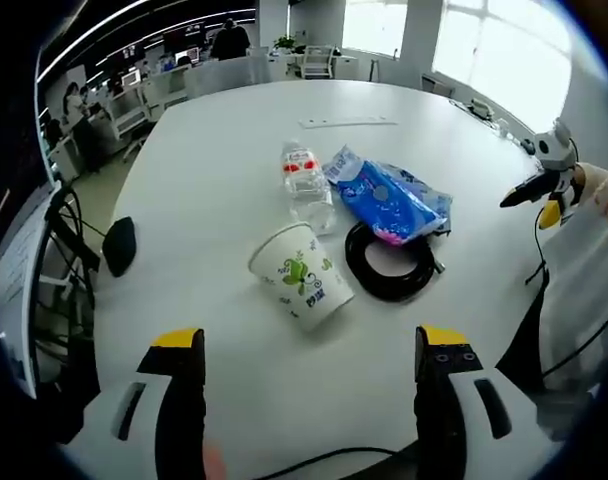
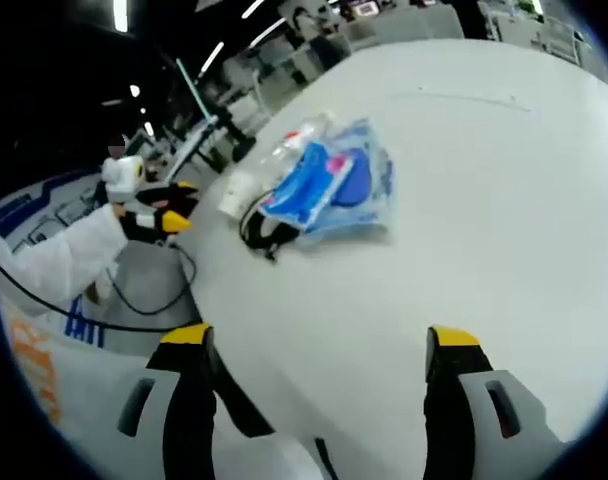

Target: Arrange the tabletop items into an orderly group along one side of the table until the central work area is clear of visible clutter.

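A white paper cup with a green print lies on its side on the white round table. Behind it lies a clear plastic bottle with a red label. A blue packet rests partly on a black coiled cable. My left gripper is open above the near table edge, short of the cup. In the right gripper view the blue packet, cable, cup and bottle sit ahead and left. My right gripper is open over the table.
A black object sits at the table's left edge. A flat white strip lies far across the table. Small items sit at the far right edge. Office desks and chairs stand beyond. A white sleeve holds the left gripper.
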Demonstrator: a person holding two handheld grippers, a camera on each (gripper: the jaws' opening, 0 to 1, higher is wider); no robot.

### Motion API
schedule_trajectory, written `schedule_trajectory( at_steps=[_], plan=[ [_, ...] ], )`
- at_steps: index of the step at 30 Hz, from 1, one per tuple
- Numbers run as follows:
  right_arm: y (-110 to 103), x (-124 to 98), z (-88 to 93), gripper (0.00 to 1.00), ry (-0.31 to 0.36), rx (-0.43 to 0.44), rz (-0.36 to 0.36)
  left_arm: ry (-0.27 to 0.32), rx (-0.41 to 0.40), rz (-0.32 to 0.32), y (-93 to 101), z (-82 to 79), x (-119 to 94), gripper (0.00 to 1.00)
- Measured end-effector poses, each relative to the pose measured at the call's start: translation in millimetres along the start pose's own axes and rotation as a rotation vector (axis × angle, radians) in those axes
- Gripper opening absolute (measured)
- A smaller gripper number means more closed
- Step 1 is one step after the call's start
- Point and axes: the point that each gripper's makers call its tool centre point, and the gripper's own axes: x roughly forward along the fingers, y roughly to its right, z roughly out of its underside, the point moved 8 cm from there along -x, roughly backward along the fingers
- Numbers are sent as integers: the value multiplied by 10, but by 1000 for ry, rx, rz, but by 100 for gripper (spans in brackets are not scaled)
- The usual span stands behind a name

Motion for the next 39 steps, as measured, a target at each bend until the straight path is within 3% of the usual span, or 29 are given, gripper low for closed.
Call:
schedule_trajectory(
  at_steps=[8, 13, 22, 39],
  plan=[
    [44, -15, -20, 86, 17, 40, -9, -30, -1, 14, 6, -7, 18, 82],
    [64, -31, -5, 86, 14, 42, 3, -30, -7, 4, 6, -25, 35, 91],
    [78, -47, 3, 86, 21, 64, -4, -12, -45, 3, -11, -48, 17, 93],
    [115, -55, -1, 86, 35, 98, -7, -18, -38, 3, 20, -74, 56, 90]
  ],
)
